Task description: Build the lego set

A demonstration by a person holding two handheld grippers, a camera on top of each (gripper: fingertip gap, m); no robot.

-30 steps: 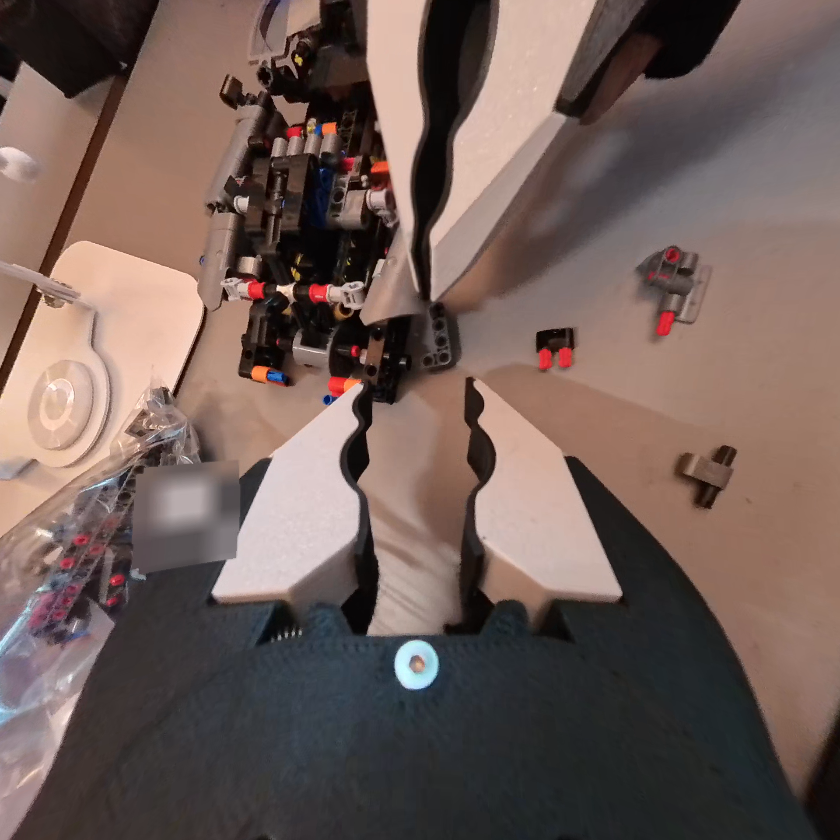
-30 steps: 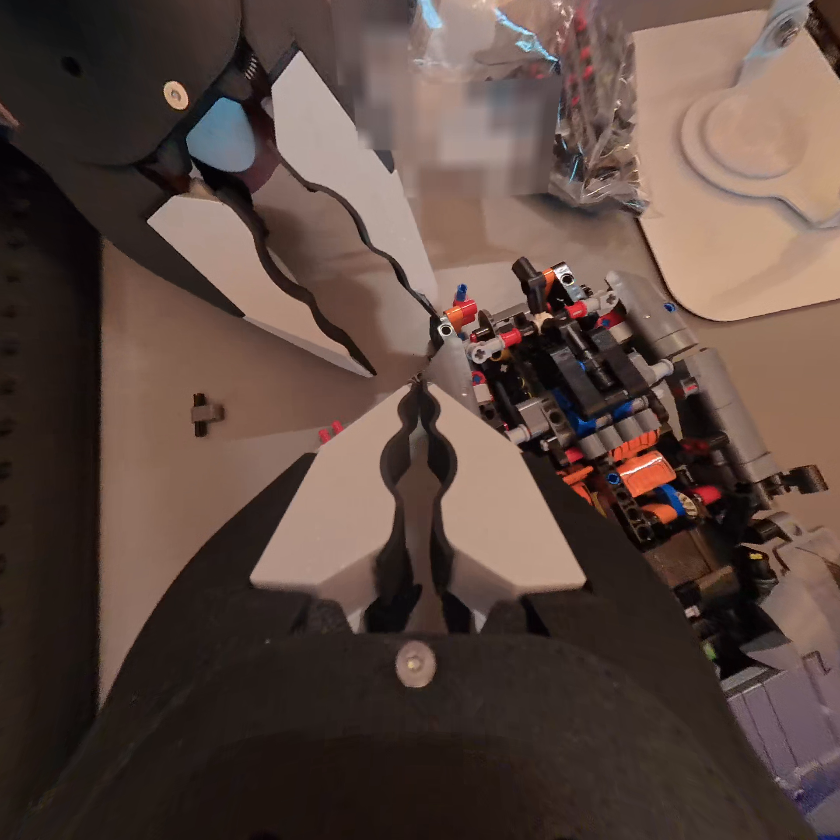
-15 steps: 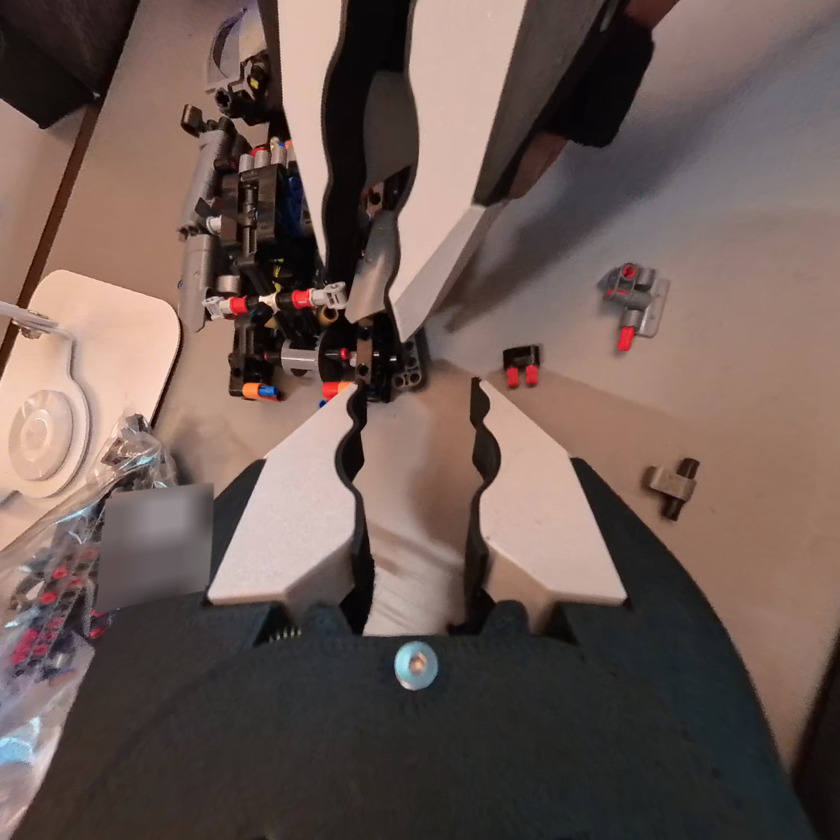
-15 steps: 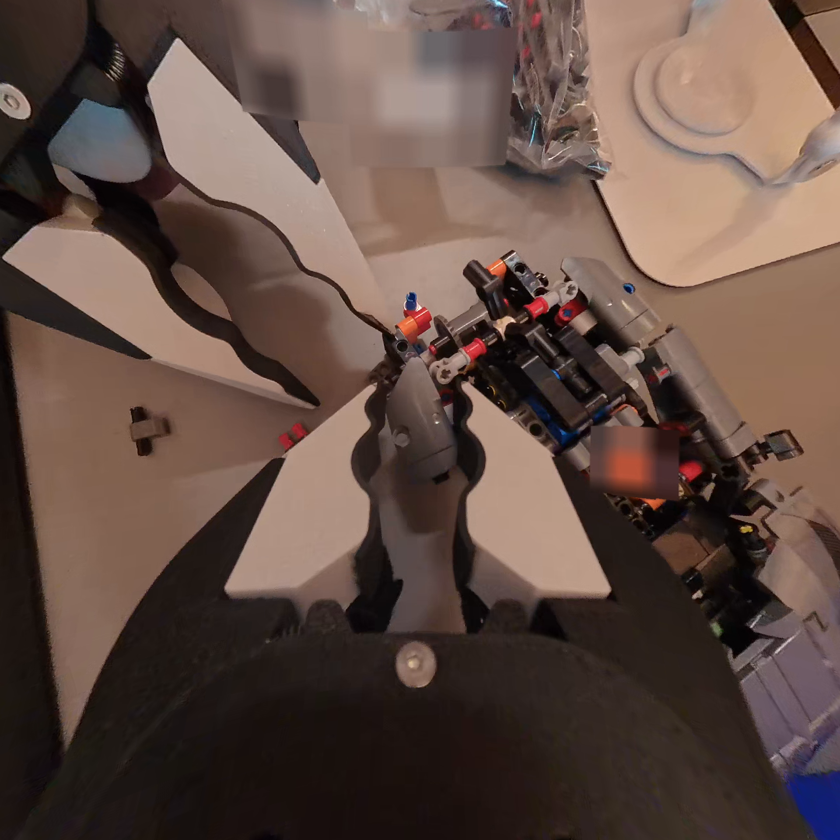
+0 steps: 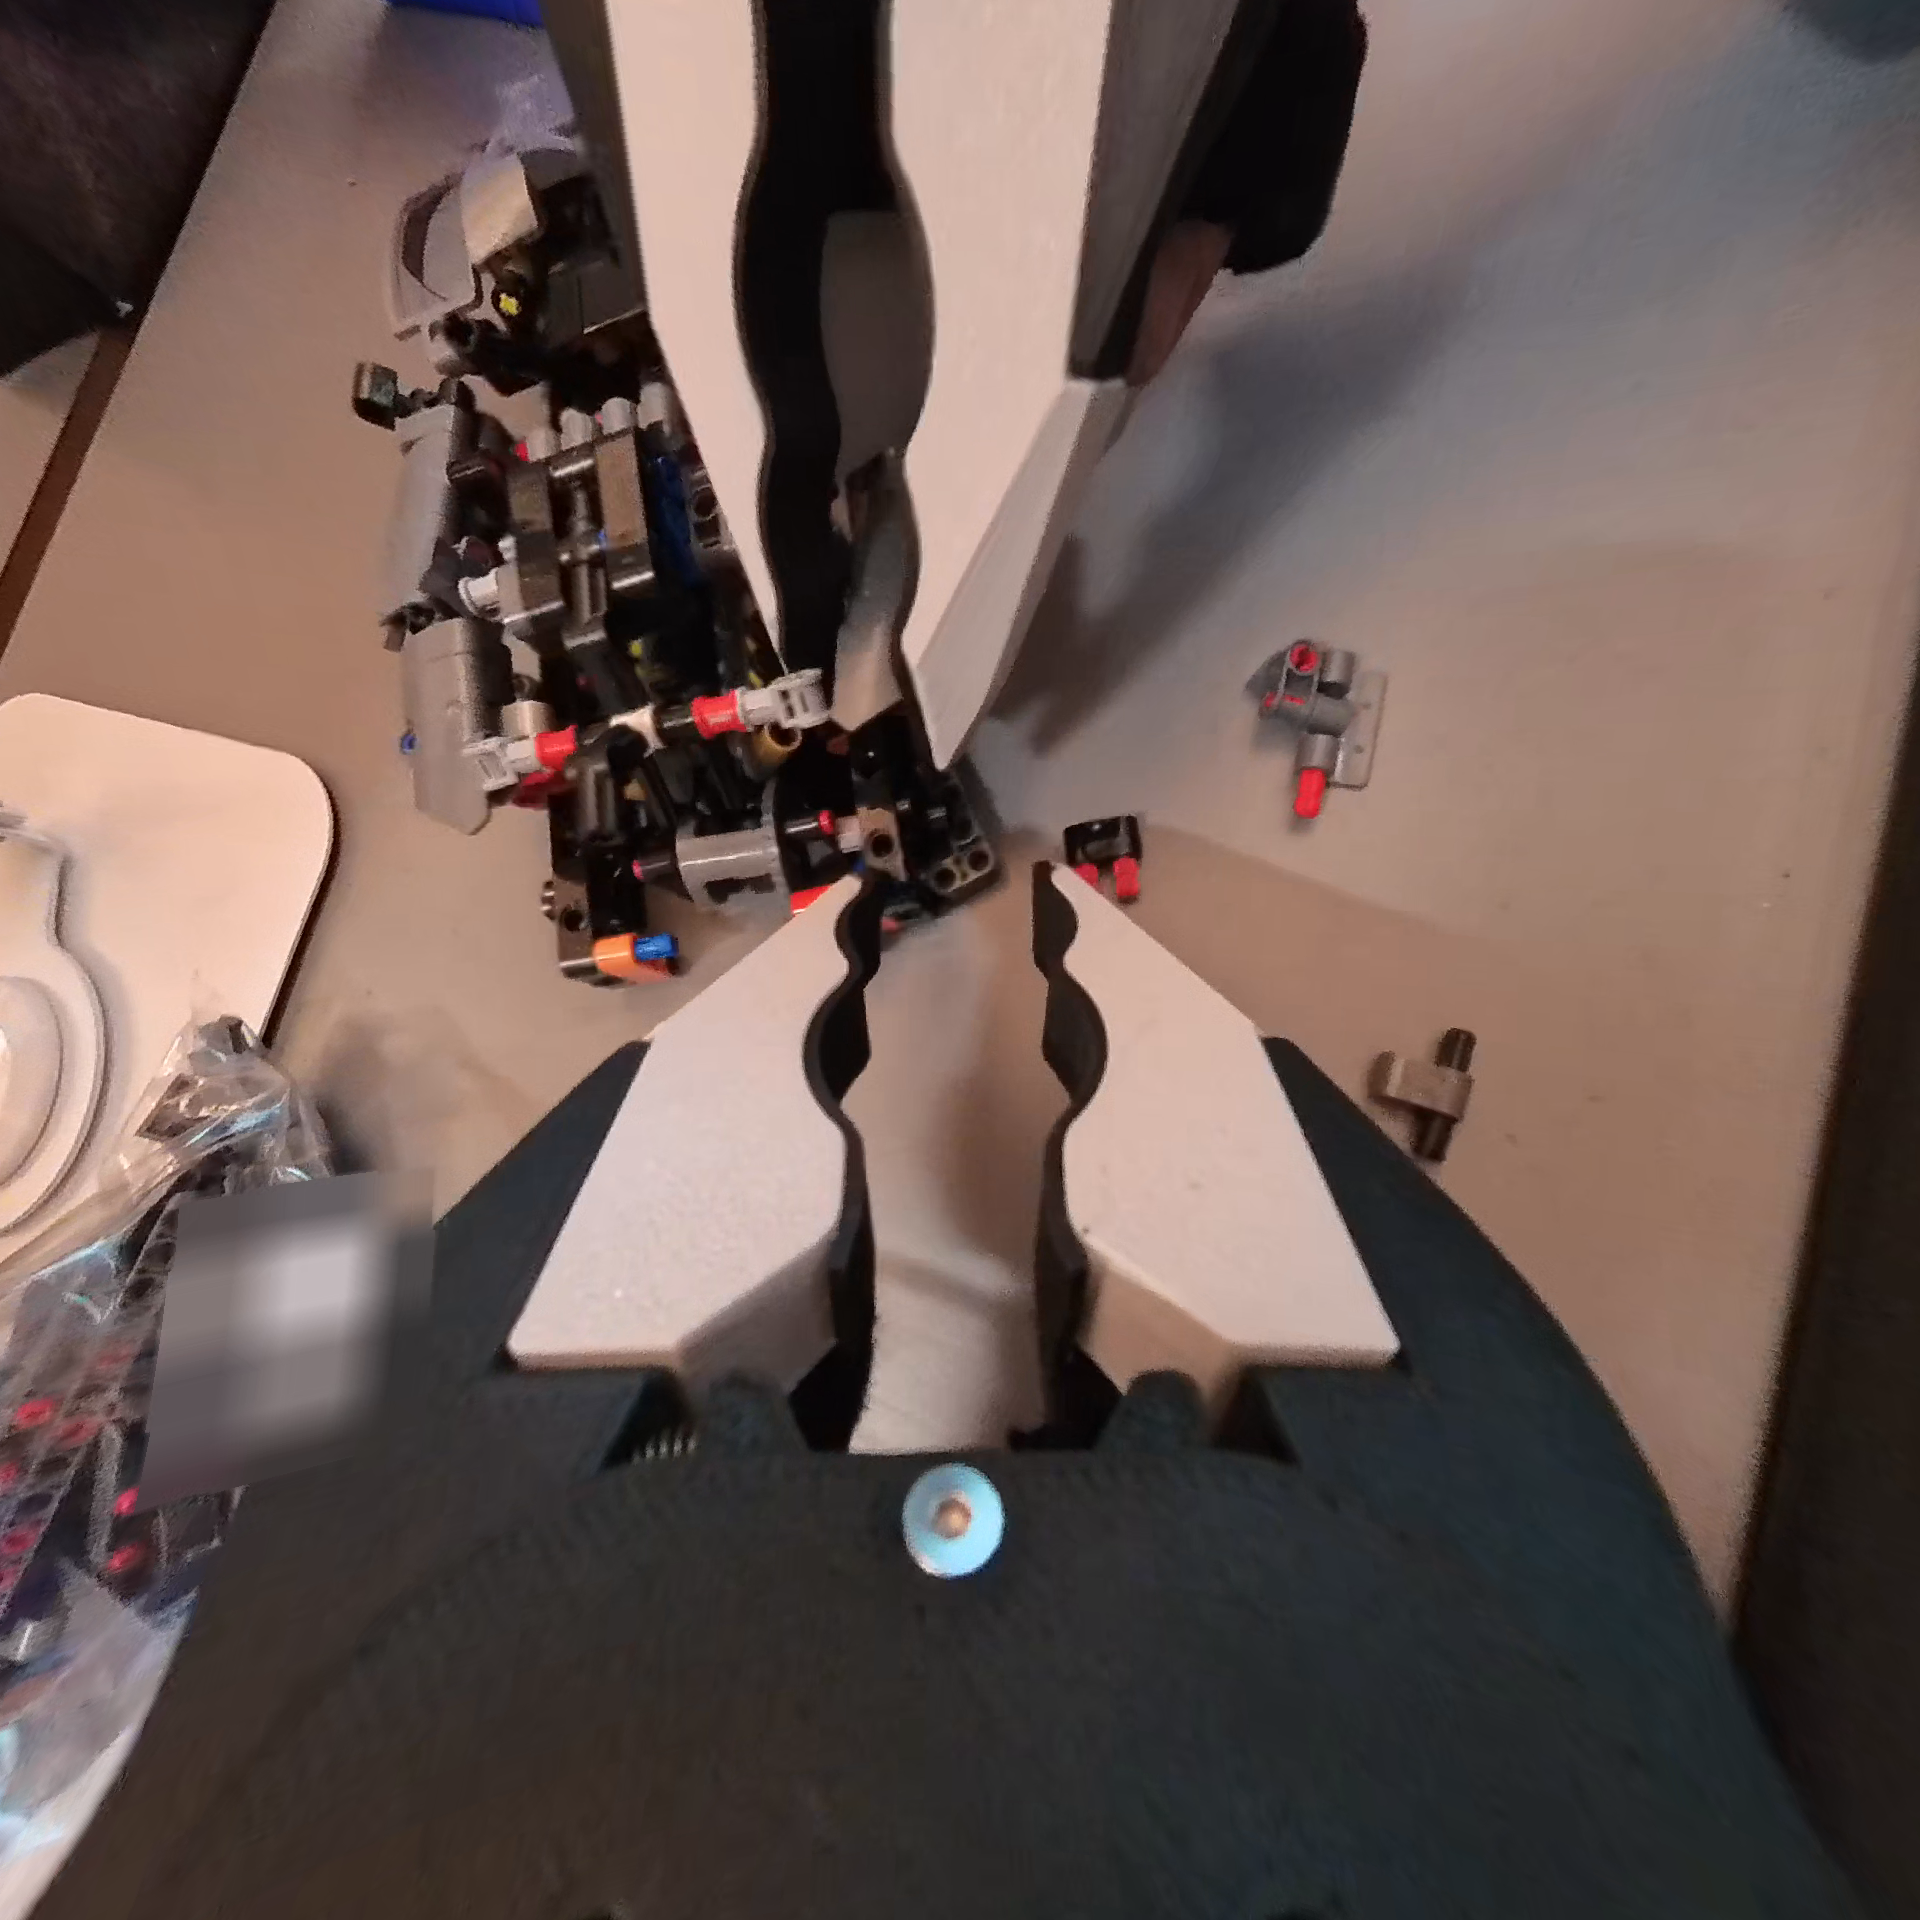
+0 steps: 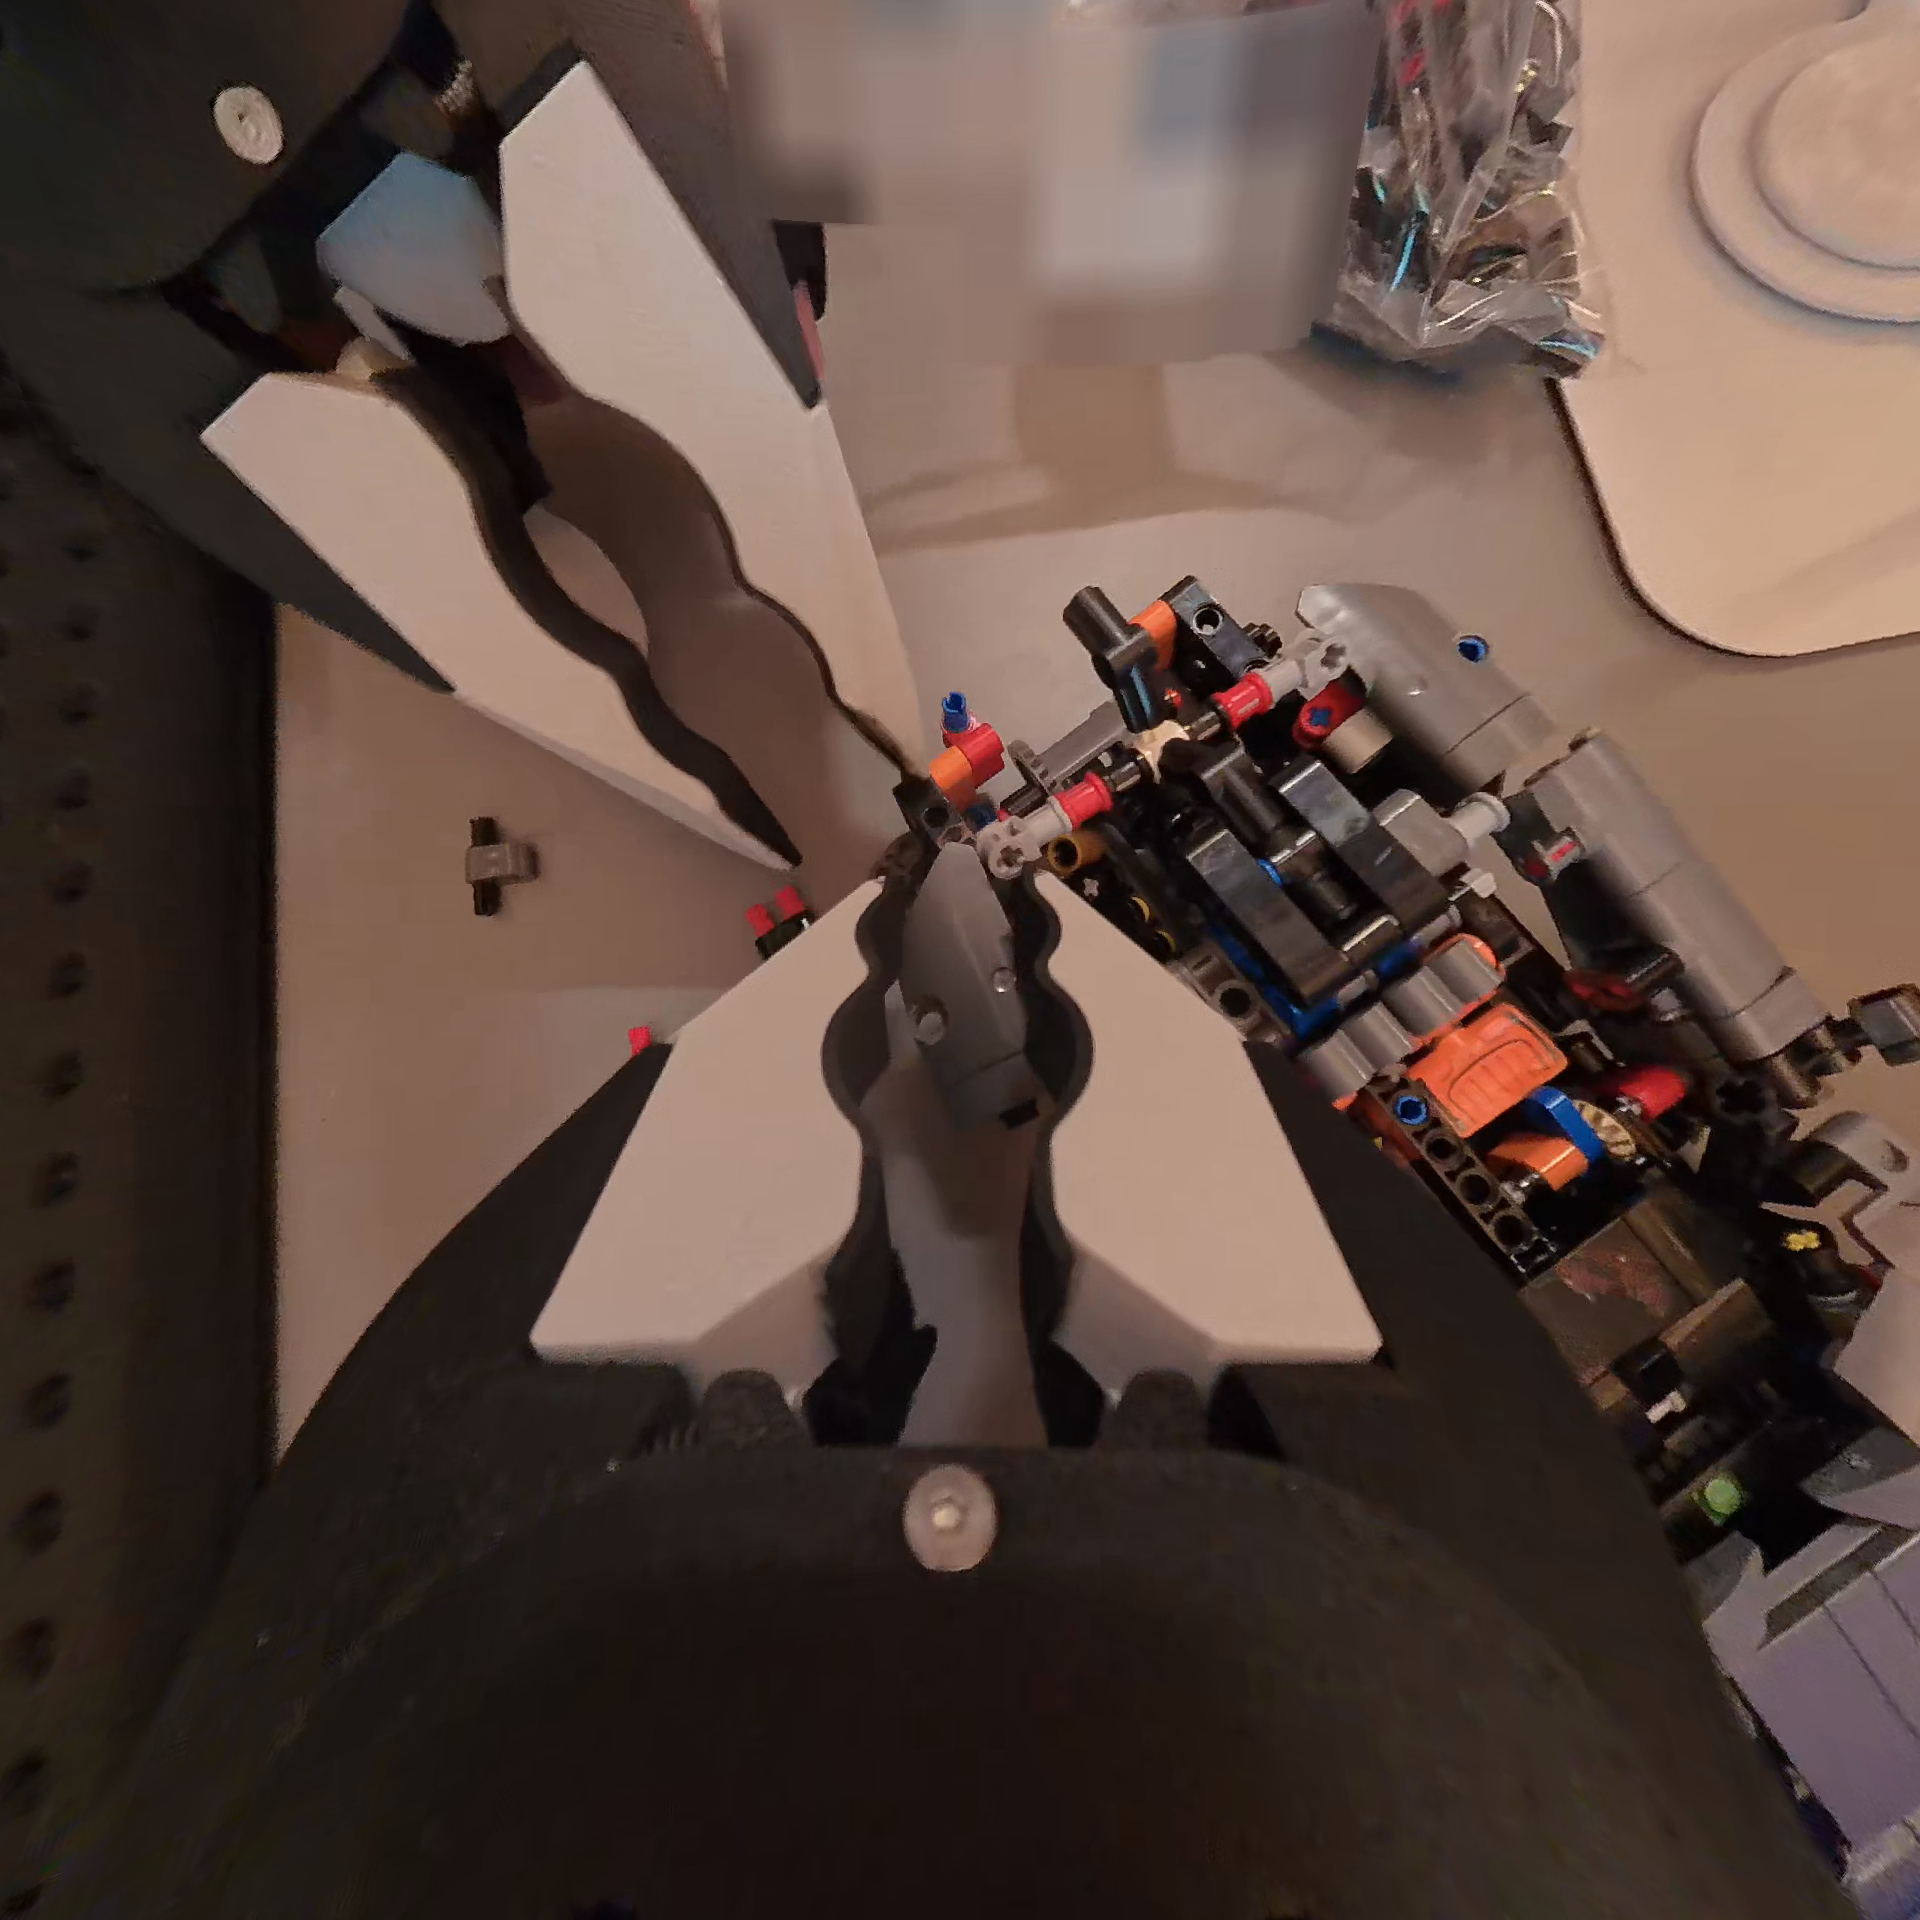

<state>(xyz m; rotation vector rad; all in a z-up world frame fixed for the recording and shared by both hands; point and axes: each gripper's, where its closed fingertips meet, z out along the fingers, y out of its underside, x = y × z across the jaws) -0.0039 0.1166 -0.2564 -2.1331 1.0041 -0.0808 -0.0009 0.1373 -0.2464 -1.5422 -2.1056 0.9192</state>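
Jaws: right gripper (image 6: 961, 883) clamps grey panel (image 6: 961, 997) — left gripper (image 5: 951, 883) gapes, empty.

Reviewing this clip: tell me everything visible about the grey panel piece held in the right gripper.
The grey panel piece is a smooth, dull dark-grey plastic shell, tapering to a pointed front end, with two small round pin ends showing on its face. It sits lengthwise between the right gripper fingers, which are closed on its sides, its tip reaching the near end of the lego model. Its rear end looks blunt and darker.
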